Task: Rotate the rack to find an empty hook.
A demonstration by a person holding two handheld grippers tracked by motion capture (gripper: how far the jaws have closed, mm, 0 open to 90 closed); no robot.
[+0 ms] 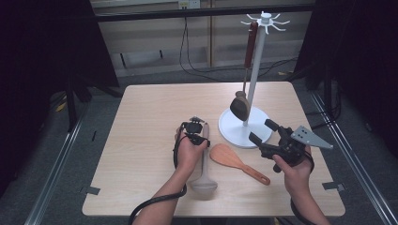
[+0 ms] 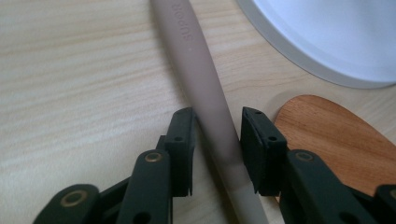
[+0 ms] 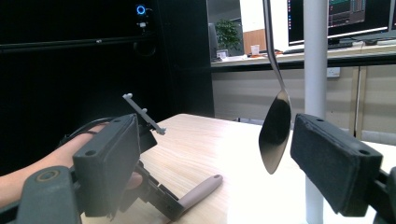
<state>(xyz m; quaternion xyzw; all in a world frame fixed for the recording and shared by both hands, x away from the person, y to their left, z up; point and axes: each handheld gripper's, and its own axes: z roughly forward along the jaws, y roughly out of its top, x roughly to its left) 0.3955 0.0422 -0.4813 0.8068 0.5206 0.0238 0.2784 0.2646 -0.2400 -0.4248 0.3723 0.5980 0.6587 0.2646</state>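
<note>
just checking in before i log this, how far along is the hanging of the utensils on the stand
Done: one dark spoon already hangs from the white stand. In hand: the left gripper straddles the handle of the grey ladle, which lies on the table; a gap shows at each pad, so no firm grip. Left: the ladle and the wooden spatula remain lying down. The right gripper is open and holds nothing.

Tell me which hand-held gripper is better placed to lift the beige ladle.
Left: the left hand-held gripper already straddles the ladle handle; the right hand-held gripper hovers open near the rack base.
</note>
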